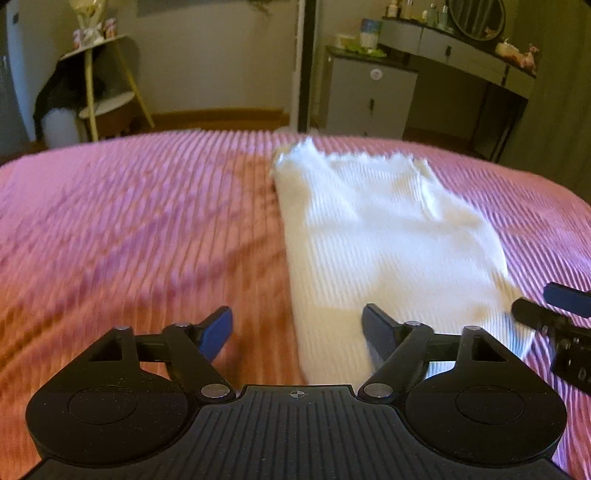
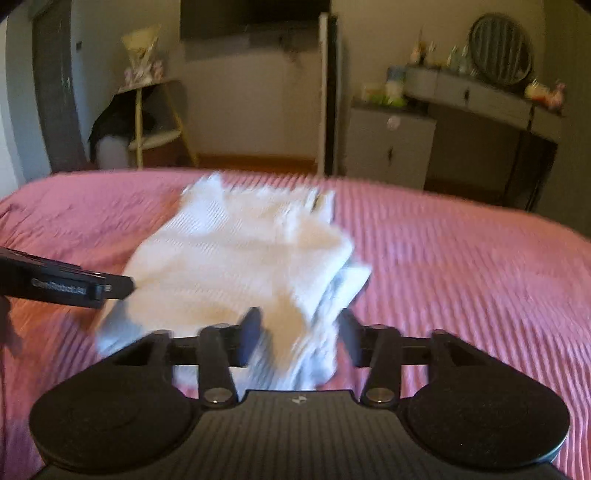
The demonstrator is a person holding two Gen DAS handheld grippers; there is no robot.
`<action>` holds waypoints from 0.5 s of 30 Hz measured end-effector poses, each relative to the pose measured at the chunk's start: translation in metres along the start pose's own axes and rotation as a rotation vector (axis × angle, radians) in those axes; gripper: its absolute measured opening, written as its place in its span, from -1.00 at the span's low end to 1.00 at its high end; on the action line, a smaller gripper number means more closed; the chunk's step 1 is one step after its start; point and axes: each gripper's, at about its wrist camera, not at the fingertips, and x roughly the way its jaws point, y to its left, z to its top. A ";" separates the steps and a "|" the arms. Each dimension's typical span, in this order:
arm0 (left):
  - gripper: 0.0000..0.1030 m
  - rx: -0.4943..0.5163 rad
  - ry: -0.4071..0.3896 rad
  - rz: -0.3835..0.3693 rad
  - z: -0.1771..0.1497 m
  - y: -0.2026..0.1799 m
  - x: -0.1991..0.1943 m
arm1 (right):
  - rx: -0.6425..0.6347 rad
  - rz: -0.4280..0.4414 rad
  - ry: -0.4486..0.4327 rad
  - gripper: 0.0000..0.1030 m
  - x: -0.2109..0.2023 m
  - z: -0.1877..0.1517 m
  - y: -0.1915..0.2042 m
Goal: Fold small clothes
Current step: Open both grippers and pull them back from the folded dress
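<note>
A white ribbed garment (image 1: 388,236) lies folded lengthwise on the pink ribbed bedspread (image 1: 147,221). My left gripper (image 1: 297,338) is open and empty, low over the near left edge of the garment. The garment (image 2: 240,258) also shows in the right wrist view, with layered edges on its right side. My right gripper (image 2: 299,339) is open, its fingers either side of the garment's near right corner. The left gripper shows in the right wrist view (image 2: 66,288) at the garment's left edge. The right gripper shows in the left wrist view (image 1: 554,328) at far right.
The bedspread (image 2: 461,277) covers the whole bed. Beyond the far edge stand a small white-and-wood shelf table (image 1: 107,85), a white cabinet (image 1: 369,96) and a dressing table with a round mirror (image 1: 476,18).
</note>
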 end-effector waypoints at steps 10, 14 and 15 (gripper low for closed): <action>0.84 0.036 0.132 -0.005 -0.065 -0.011 -0.029 | -0.024 0.000 0.122 0.92 -0.041 -0.039 0.039; 0.90 -0.001 0.069 0.006 -0.078 -0.002 -0.056 | -0.013 -0.006 0.141 0.92 -0.051 -0.048 0.044; 0.90 -0.014 0.055 0.004 -0.081 0.001 -0.061 | -0.012 -0.012 0.141 0.92 -0.053 -0.050 0.044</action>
